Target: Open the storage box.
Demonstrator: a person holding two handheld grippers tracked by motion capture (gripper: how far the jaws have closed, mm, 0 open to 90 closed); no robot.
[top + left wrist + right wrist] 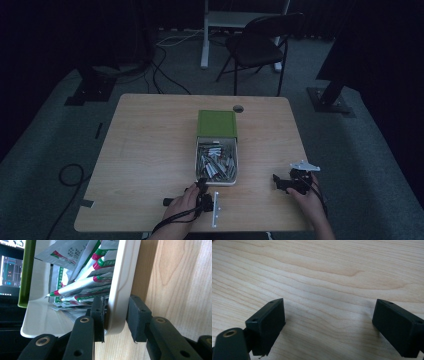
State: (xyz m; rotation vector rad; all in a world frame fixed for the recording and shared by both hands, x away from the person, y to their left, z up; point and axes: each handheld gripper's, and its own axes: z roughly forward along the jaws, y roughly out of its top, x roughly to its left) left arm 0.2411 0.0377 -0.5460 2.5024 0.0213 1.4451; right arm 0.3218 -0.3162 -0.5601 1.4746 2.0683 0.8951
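Observation:
A green box [216,124] stands mid-table with its white drawer [235,165] pulled out toward me, holding several green, red and white sachets [215,162]. My left gripper [202,186] is at the drawer's near left corner. In the left gripper view, my left gripper [116,315] is shut on the drawer's front wall [120,290], one pad [98,312] inside by the sachets [82,285], the other pad [138,317] outside. My right gripper [280,182] rests on the table at the right. It stands open [329,322] over bare wood with nothing between its fingers.
The wooden table [150,150] has a cable hole [238,108] behind the green box. A dark folding chair [260,45] and a white desk leg [205,35] stand beyond the table. Cables [70,175] lie on the floor at the left.

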